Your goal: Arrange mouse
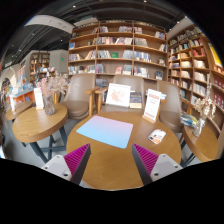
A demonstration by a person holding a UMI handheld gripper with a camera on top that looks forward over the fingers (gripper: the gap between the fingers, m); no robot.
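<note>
A round wooden table (120, 158) lies ahead of me. A light blue mouse mat (105, 130) lies on it just beyond my fingers. A small white mouse (157, 135) sits on the table to the right of the mat, ahead of my right finger. My gripper (112, 160) is open and empty above the near part of the table, with bare wood between the magenta pads (77, 157). The mouse is apart from both fingers.
A white sign (119, 95) and a tilted card stand (152, 105) stand at the table's far side. Brown chairs (80, 92) stand behind it. Another round table (35, 122) is to the left. Bookshelves (120, 50) fill the back wall.
</note>
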